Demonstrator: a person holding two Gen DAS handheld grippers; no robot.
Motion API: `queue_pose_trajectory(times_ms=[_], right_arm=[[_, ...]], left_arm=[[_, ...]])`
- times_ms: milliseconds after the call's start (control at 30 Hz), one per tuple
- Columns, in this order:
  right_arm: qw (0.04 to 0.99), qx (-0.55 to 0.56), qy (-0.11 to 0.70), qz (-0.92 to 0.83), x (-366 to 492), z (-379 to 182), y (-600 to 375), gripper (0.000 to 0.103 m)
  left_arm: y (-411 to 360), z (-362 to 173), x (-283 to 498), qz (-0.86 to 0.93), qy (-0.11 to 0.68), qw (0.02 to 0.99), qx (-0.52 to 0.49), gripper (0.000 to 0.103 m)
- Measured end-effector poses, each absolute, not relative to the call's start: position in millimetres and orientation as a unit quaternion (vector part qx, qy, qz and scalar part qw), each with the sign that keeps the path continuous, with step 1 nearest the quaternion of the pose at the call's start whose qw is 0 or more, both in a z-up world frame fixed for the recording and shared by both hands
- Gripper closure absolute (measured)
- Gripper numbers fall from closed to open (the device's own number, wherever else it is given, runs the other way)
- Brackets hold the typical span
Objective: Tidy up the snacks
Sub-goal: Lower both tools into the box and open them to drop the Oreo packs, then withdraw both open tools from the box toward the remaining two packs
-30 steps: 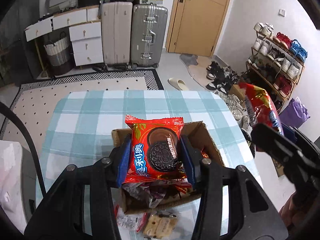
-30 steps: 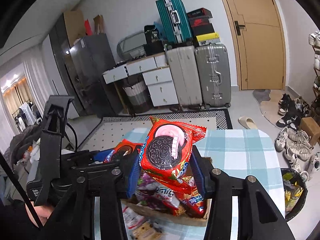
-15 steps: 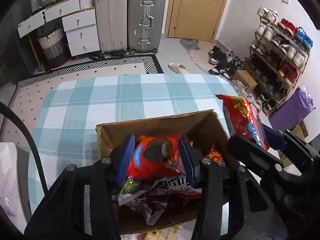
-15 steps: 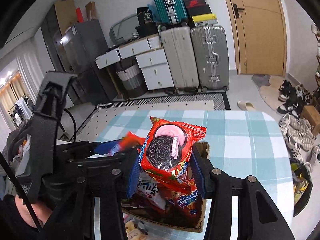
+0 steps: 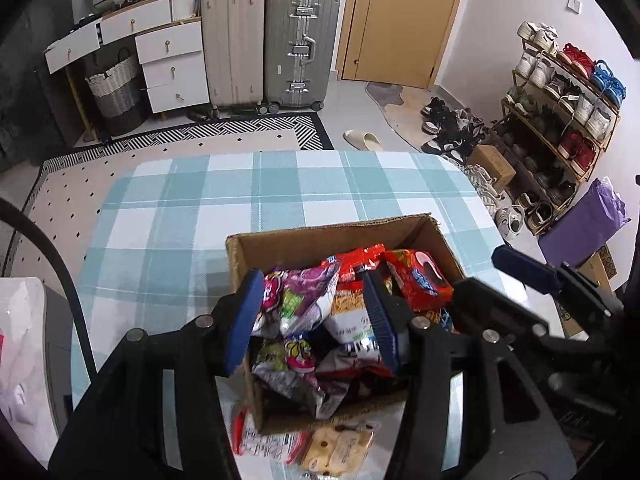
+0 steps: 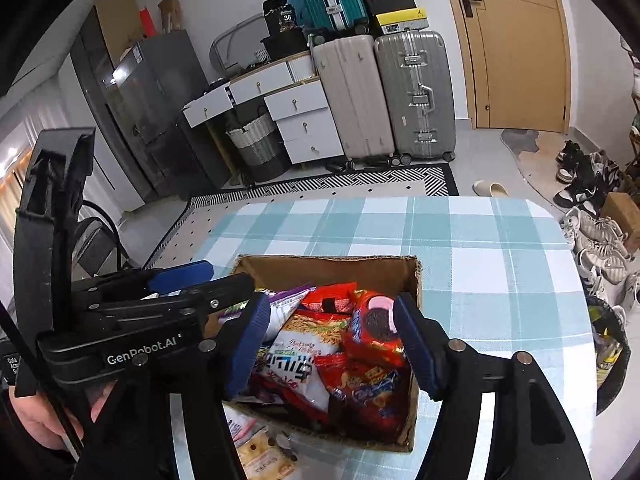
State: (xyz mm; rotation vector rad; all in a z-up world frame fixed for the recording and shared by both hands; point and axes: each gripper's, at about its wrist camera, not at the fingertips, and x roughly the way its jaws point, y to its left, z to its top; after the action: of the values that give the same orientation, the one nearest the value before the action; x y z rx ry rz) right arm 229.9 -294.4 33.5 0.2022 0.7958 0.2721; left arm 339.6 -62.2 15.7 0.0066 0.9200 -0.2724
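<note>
Over the cardboard box (image 6: 332, 266) — both claws opening, snack packets (image 6: 308, 344) beneath.

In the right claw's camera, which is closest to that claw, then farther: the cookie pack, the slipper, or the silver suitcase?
1. Cookie pack: in the box, between the opening right claw fingers.
2. Slipper: on the floor past the table.
3. Silver suitcase: against the far wall.

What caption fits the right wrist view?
Right gripper opening over a cardboard box of snacks, red cookie pack loose between its pads.
</note>
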Motion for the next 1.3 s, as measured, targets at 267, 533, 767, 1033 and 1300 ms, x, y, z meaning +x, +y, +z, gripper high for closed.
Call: queue_pose_trajectory(times_ms=[267, 533, 767, 1033, 1300], right_arm=[[0.918, 0.078, 0.365, 0.135, 186, 71, -287, 0.037], [0.929, 0.069, 0.339, 0.134, 124, 104, -279, 0.026], [0.933, 0.067, 0.327, 0.132, 81, 118, -265, 0.025], [0.943, 0.072, 0.301, 0.125, 43, 122, -251, 0.015], [0.943, 0.098, 0.299, 0.110, 31, 102, -245, 0.007]], left_arm=[[-37, 41, 293, -0.121, 0.433, 0.893, -0.001, 0.043], [-20, 72, 234, -0.113, 0.401, 0.909, 0.023, 0.038], [2, 101, 178, -0.094, 0.347, 0.933, -0.001, 0.023], [5, 112, 121, -0.068, 0.304, 0.950, 0.034, 0.017], [7, 103, 93, -0.046, 0.285, 0.957, 0.019, 0.012]])
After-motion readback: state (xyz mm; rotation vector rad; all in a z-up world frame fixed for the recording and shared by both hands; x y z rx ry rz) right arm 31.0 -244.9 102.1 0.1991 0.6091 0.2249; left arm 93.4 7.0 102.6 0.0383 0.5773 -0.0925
